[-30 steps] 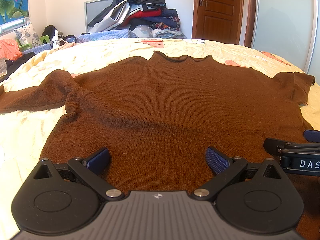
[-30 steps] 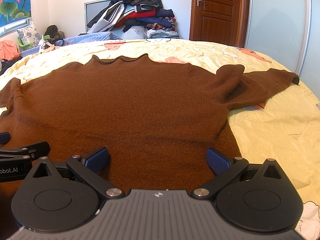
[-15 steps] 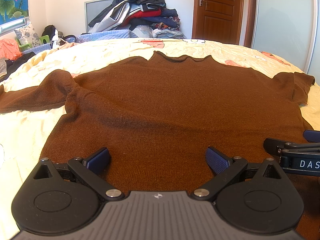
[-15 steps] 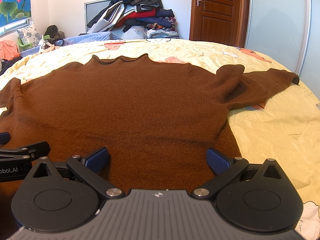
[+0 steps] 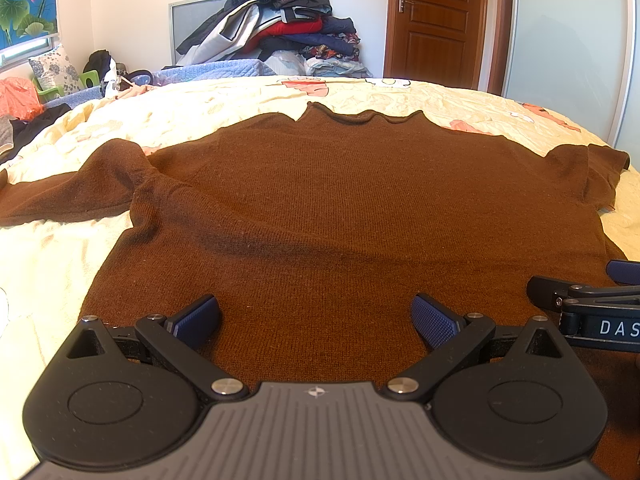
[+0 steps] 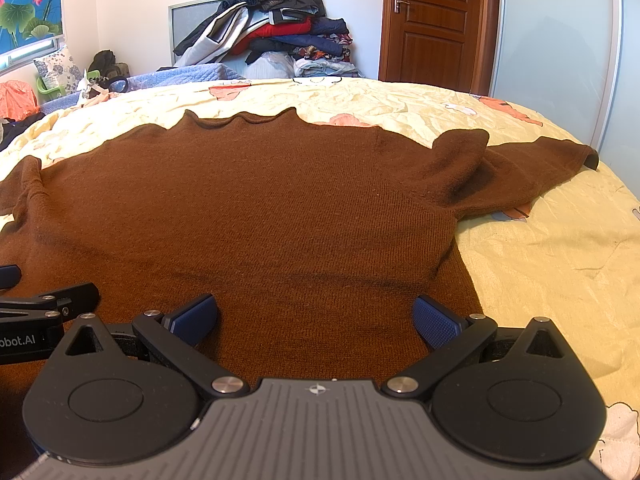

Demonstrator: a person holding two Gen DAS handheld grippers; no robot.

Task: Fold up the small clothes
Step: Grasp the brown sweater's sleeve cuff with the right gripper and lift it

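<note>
A big yellow bed sheet (image 5: 52,264) fills both views. A brown sweater (image 5: 340,200) lies flat in the middle of it. At the bottom, the left gripper (image 5: 316,320) and right gripper (image 6: 316,320) have fingers wide apart, holding nothing.

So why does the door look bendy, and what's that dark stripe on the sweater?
Left wrist view: the fisheye lens curves the door near the edge. Both views: the stripe across the brown sweater looks like a shadow, with sunlight beyond it.
</note>
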